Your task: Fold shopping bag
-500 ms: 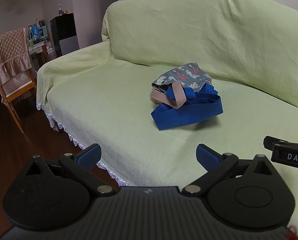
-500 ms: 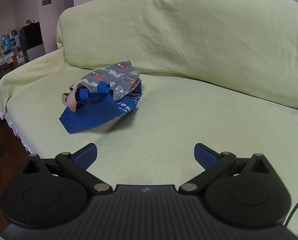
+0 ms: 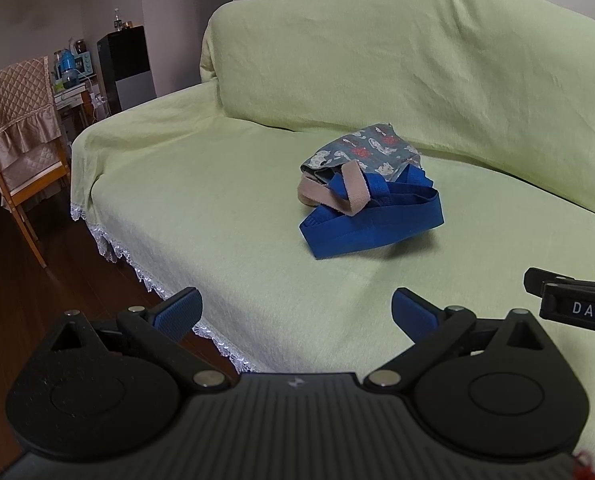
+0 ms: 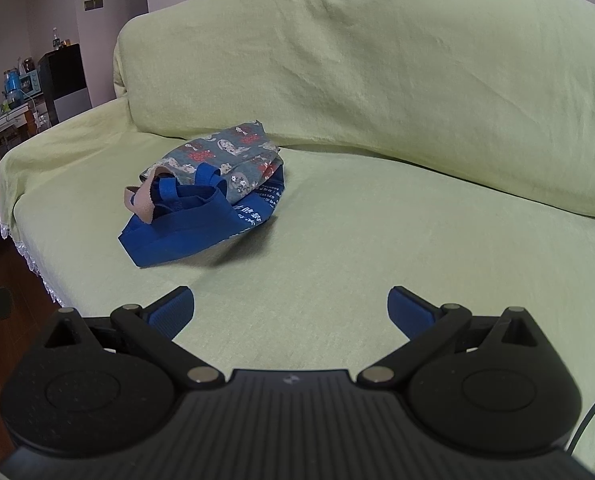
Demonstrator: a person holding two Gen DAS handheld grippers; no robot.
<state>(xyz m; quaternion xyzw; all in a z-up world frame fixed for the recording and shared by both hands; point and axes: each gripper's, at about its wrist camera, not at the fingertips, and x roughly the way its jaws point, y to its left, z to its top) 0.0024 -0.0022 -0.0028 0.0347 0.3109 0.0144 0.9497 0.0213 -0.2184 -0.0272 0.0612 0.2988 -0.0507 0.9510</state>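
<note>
A blue shopping bag (image 3: 373, 224) (image 4: 185, 232) lies crumpled on the green-covered sofa seat (image 3: 217, 220) (image 4: 357, 248), its blue handles looped on top. A grey patterned bag (image 3: 361, 152) (image 4: 221, 156) with a beige strap (image 3: 349, 192) (image 4: 141, 204) rests on its far side. My left gripper (image 3: 295, 310) is open over the seat's front edge, well short of the bags, nothing between its blue pads. My right gripper (image 4: 289, 306) is open too, nearer than the bags and to their right. Part of the right gripper (image 3: 569, 300) shows at the left wrist view's right edge.
The sofa backrest (image 3: 417, 72) rises behind the bags. A lace trim (image 3: 145, 272) hangs along the seat's front edge above a dark wooden floor (image 3: 29, 280). A wooden chair with a quilted cover (image 3: 17, 120) and a black cabinet (image 3: 125, 64) stand far left.
</note>
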